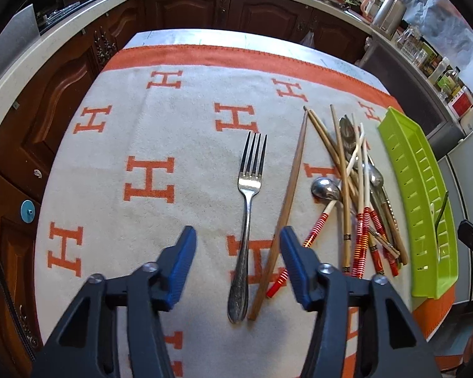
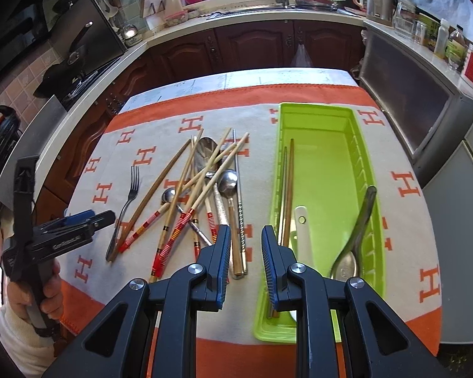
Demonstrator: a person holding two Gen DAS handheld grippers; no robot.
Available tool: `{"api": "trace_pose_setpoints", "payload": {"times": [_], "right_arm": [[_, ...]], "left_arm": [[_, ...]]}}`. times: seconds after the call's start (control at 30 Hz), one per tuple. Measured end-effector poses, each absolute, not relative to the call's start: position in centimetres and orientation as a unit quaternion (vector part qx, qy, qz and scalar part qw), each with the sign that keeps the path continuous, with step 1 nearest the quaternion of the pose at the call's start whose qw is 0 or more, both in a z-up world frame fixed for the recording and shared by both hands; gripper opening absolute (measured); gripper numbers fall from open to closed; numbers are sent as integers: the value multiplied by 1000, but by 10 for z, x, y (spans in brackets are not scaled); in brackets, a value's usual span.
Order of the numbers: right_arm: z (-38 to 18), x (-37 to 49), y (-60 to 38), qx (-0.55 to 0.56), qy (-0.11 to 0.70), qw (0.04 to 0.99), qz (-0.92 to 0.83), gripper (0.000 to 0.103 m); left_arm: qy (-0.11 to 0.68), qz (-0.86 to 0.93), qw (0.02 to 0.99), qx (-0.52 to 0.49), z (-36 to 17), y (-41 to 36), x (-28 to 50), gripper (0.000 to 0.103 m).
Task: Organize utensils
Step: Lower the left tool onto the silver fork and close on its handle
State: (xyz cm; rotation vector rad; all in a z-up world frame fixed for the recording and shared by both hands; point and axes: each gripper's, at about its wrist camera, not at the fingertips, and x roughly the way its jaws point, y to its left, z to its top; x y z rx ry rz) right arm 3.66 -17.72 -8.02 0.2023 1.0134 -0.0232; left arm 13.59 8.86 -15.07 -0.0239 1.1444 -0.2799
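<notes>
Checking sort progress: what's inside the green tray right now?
In the green tray: two brown chopsticks, a white spoon and a metal spoon. Their near ends are covered by the right tool.

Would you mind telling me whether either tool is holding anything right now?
Nothing is held: the left tool hangs open over the fork, and the right tool is empty.
</notes>
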Motion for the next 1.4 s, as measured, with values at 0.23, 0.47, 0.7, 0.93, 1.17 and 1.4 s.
{"api": "trace_pose_setpoints", "payload": {"times": [0.23, 0.47, 0.7, 0.93, 1.17, 1.4], "right_arm": [[-88, 40, -178, 100, 489, 867, -8, 20], [-93, 42, -178, 99, 492, 865, -6, 20], [-99, 43, -180, 105, 497, 861, -6, 20], [-105, 44, -182, 113, 504, 856, -6, 20], [-109, 44, -180, 115, 506, 855, -6, 20], [-109, 44, -179, 115, 505, 855, -5, 20]], "left_arm": [[554, -113, 825, 5, -162, 79, 148, 35], [565, -78, 819, 56, -172, 63, 156, 35], [580, -56, 812, 48, -172, 64, 162, 43], [577, -58, 813, 45, -173, 65, 161, 43], [579, -69, 812, 31, -171, 66, 163, 5], [589, -76, 804, -27, -170, 82, 158, 2]]}}
